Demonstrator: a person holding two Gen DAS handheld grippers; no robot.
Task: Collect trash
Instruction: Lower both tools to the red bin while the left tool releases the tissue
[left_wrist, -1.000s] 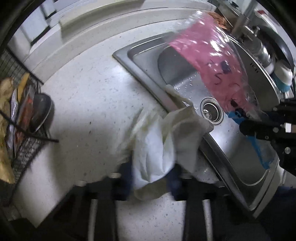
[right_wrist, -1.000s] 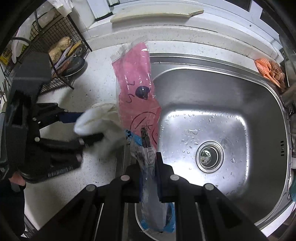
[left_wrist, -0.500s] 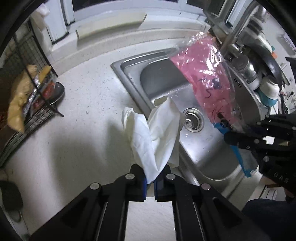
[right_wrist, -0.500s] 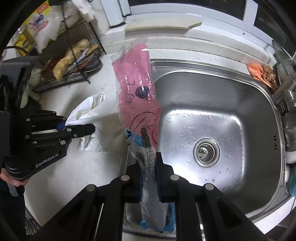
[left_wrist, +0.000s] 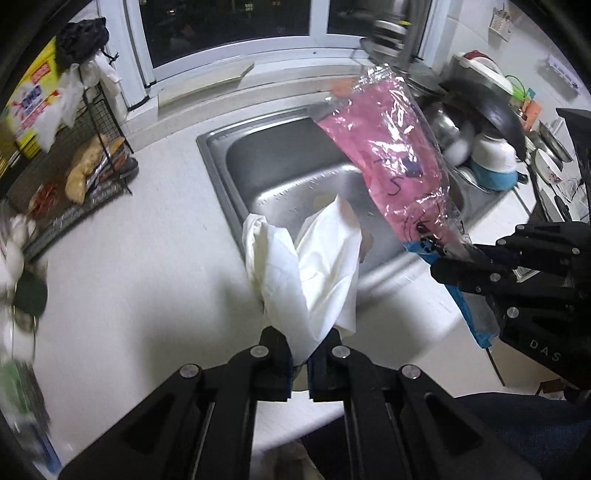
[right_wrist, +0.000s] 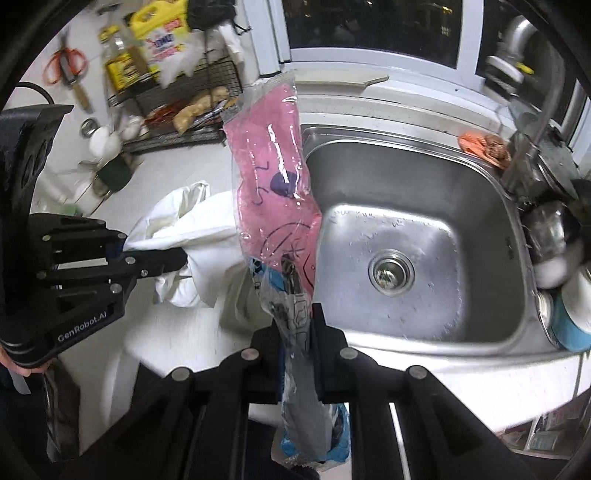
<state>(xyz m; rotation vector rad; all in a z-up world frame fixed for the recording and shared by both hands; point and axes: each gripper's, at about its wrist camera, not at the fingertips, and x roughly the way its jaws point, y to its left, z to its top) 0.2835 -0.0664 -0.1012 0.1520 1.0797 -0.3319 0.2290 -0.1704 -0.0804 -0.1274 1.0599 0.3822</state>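
Both grippers are shut on trash. A crumpled white bag is pinched at its bottom end by the left gripper, so the rest of it puffs up above the jaws. It is held up off the white counter, next to the sink. A pink plastic wrapper is pinched near its blue end by the right gripper, and the long pink part stands up and leans over the sink edge. Both pieces are probably held high like this so they can be carried away together to a bin, but no bin is seen in either view.

From the left wrist view, dishes and a blue bowl are seen stacked to the right of the sink, and the right gripper is seen from the side with the wrapper sticking out of it. From the right wrist view, the drain in the wet sink is seen, hidden by the white bag in the other view. An orange cloth at the back corner and scissors on the wall are also seen much better here.
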